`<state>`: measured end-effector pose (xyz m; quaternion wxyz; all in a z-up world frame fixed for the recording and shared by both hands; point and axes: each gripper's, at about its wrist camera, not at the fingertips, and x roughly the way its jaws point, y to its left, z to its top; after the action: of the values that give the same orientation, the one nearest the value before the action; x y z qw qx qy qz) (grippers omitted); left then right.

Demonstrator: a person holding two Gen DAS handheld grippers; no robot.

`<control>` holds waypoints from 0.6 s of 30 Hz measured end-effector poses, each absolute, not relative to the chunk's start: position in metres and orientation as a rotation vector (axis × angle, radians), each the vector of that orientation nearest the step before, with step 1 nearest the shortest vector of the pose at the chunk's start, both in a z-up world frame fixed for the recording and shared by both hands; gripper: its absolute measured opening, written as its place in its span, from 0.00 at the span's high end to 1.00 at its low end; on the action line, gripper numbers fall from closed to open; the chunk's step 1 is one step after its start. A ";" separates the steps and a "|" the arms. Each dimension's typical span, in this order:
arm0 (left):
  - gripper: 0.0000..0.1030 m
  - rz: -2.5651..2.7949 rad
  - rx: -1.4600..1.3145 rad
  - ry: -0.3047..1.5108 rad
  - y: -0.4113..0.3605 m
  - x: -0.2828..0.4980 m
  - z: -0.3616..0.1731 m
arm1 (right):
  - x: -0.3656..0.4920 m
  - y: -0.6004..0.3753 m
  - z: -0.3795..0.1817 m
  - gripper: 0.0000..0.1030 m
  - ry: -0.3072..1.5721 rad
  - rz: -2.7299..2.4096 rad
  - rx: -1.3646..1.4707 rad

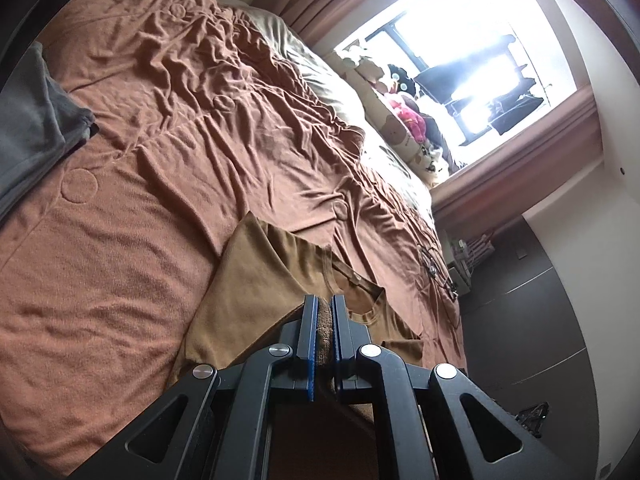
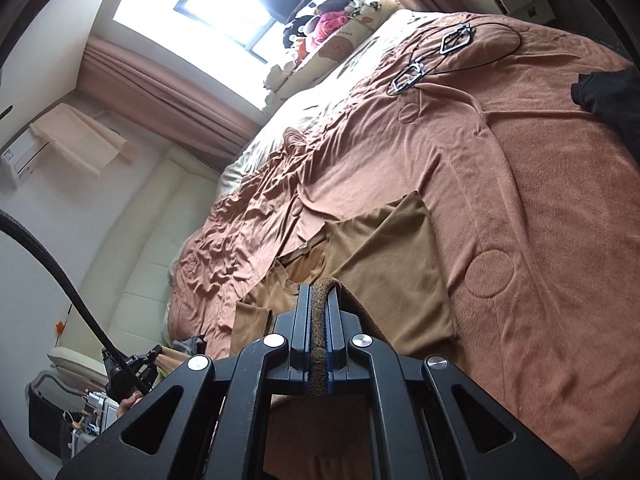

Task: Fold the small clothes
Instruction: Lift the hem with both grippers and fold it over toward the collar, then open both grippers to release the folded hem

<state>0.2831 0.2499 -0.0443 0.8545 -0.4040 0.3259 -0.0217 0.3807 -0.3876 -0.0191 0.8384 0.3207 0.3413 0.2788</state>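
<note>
Left wrist view: nearest the lens, the left gripper (image 1: pixel 325 300) has its jaws drawn tight on a ridge of tan cloth, an edge of the brown shirt (image 1: pixel 256 276), with the cloth running back between the pads toward the camera. In the right wrist view the right gripper (image 2: pixel 319 288) pinches another rolled edge of the same shirt (image 2: pixel 384 248), the fabric arching over the tips and down the right side

Beyond the fingers the rest of the shirt lies flat on the rust-coloured blanket (image 1: pixel 140 200), neckline and one short sleeve showing past the jaws. This looks like a fold in mid-carry, the held edge being brought over the body toward the neckline. To do it well, both grips should travel level and in step so the lifted edge stays straight, kept low enough that the cloth drapes without dragging the lower layer. The edge wants laying square to the shoulders before either grip lets go

Further off, a grey garment (image 1: pixel 36 120) sits at the left of the bed and a dark one (image 2: pixel 612 92) at the right; two metal clips with a black cord (image 2: pixel 436 56) lie near the far side, well apart from the shirt. Soft toys (image 1: pixel 404 112) line the bright window
</note>
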 end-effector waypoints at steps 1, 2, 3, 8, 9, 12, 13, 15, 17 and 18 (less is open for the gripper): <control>0.94 -0.042 -0.849 0.689 0.251 0.289 -0.046 | 0.387 -0.386 -0.020 0.98 0.727 0.588 0.679; 0.94 -0.037 -0.849 0.694 0.253 0.295 -0.049 | 0.395 -0.384 -0.022 0.98 0.734 0.587 0.680; 0.94 -0.032 -0.850 0.698 0.254 0.302 -0.052 | 0.401 -0.383 -0.023 0.98 0.739 0.585 0.679; 0.94 -0.011 -0.857 0.717 0.264 0.333 -0.066 | 0.440 -0.371 -0.033 0.98 0.774 0.562 0.684; 0.94 -0.005 -0.858 0.719 0.266 0.339 -0.068 | 0.447 -0.368 -0.035 0.98 0.784 0.557 0.686; 0.94 0.010 -0.861 0.737 0.272 0.358 -0.079 | 0.468 -0.360 -0.044 0.98 0.811 0.544 0.685; 0.94 0.012 -0.861 0.743 0.273 0.363 -0.082 | 0.477 -0.357 -0.047 0.98 0.822 0.539 0.683; 0.94 0.024 -0.855 0.759 0.275 0.376 -0.090 | 0.488 -0.351 -0.051 0.98 0.837 0.532 0.679; 0.94 0.035 -0.845 0.773 0.277 0.388 -0.097 | 0.502 -0.345 -0.057 0.98 0.857 0.523 0.671; 0.94 0.041 -0.840 0.781 0.278 0.394 -0.101 | 0.507 -0.342 -0.059 0.98 0.865 0.520 0.668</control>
<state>0.3938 0.2776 -0.1009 0.8397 -0.3974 0.3696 0.0193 0.5073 -0.3421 -0.0593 0.8225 0.3141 0.4065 0.2442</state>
